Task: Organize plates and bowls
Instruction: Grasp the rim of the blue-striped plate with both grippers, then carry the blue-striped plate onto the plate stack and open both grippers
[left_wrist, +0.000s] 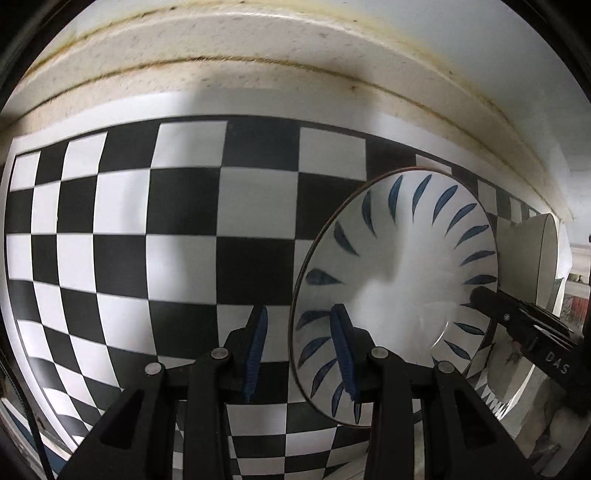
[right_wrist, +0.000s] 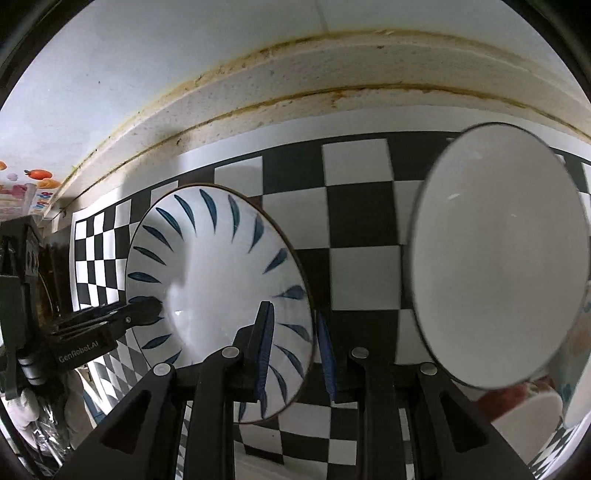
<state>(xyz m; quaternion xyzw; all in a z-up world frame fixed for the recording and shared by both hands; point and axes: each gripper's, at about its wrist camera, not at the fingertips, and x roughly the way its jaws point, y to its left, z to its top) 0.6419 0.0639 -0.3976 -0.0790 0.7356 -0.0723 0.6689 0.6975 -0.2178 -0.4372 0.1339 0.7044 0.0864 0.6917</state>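
Left wrist view shows the left gripper (left_wrist: 301, 354) with its two blue-padded black fingers spread apart, one on either side of the near rim of a round white ceramic bowl with dark blue leaf strokes around its inner wall (left_wrist: 399, 291). The right finger lies in front of the bowl's inside face, the left finger outside it over the black-and-white checkered mat (left_wrist: 147, 229); the jaws stand open, and whether either pad touches the rim cannot be told. The bowl stands tilted on edge above the mat, its opening turned toward the camera. At its far right rim the black tip of the right gripper (left_wrist: 480, 295) meets the edge. Behind that, a plain white dish (left_wrist: 546, 258) shows edge-on.

Right wrist view has the right gripper (right_wrist: 295, 350) astride the same bowl (right_wrist: 218, 291), one finger over the inner face and the other just behind the rim, the edge passing between the blue pads; the gap is narrow and the rim appears held. The left gripper (right_wrist: 147, 310) reaches in at the opposite rim. To the right, apart from the patterned bowl, a plain white round bowl with a dark rim (right_wrist: 498, 258) also stands tilted over the mat. A stained cream ledge (right_wrist: 332, 77) runs along the back under a pale wall.
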